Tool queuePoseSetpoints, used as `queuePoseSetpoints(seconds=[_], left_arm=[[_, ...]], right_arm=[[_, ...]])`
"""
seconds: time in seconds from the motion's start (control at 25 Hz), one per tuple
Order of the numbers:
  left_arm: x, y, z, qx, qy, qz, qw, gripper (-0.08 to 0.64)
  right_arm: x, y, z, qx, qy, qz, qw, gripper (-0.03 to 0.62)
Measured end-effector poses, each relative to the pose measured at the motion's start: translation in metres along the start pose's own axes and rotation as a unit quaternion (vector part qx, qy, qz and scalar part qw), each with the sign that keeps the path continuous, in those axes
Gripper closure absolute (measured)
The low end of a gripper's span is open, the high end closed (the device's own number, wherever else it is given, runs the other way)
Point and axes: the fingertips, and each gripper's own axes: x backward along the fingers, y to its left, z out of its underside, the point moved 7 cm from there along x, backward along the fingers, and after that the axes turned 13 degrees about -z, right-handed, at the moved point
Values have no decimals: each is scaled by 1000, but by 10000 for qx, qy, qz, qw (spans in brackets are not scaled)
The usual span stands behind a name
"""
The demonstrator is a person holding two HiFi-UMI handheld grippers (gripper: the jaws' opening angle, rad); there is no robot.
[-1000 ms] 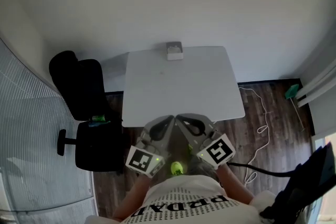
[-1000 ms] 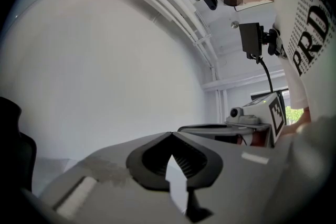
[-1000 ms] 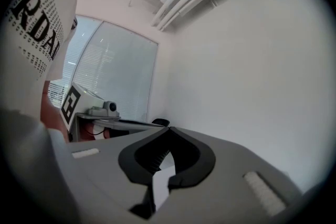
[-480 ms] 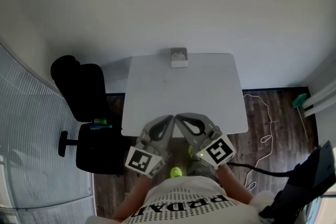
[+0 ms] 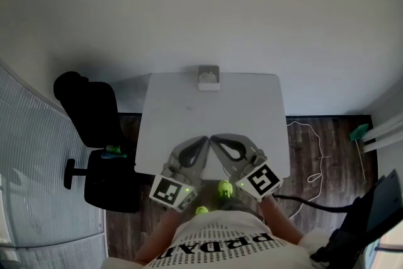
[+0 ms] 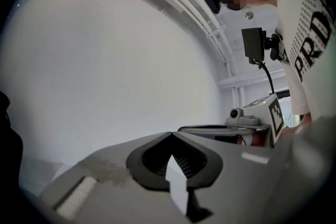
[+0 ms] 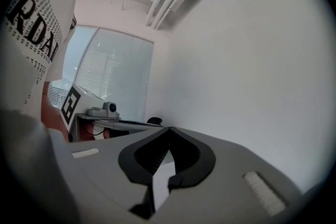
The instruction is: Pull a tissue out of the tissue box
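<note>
Both claws, left gripper [image 5: 200, 143] and right gripper [image 5: 217, 140], sit side by side over the near edge of the table [image 5: 170, 110] in the head view; a second ago that edge lay ahead of them, so the approach is under way; the tissue box [image 5: 208, 77] waits at the far edge, well apart; the shirt [image 5: 220, 241] reads roughly "PRDA". Left gripper view: jaws pressed together, nothing between; "PRD" shows. Right gripper view: jaws likewise together, empty; "RDA" shows.

Left gripper [image 5: 203, 140], right gripper [image 5: 215, 138]: grey shells, black linings inside the jaws, black-white marker cube [image 5: 171, 192] each, green LEDs [image 5: 225, 188]. Black cable [image 5: 302, 201] off right one. White shirt [image 5: 220, 242], black dotted lettering.
</note>
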Motion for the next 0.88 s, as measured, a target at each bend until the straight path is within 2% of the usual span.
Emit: queuePoseSetpoints(seconds=[0.44,0.6,0.88], left_arm=[[-61,-7,3,-18,63,-347,9994,569],[-65,-7,5,-55,44,-422,9991,569],[-73,0,8,-8,96,-407,9991,569]], right_arm=[[13,-66,7,-98,7,-408,9991,594],[13,-72,9,16,7,-526,9986,594],[8,-80,14,-68,-19,-467,9989,594]])
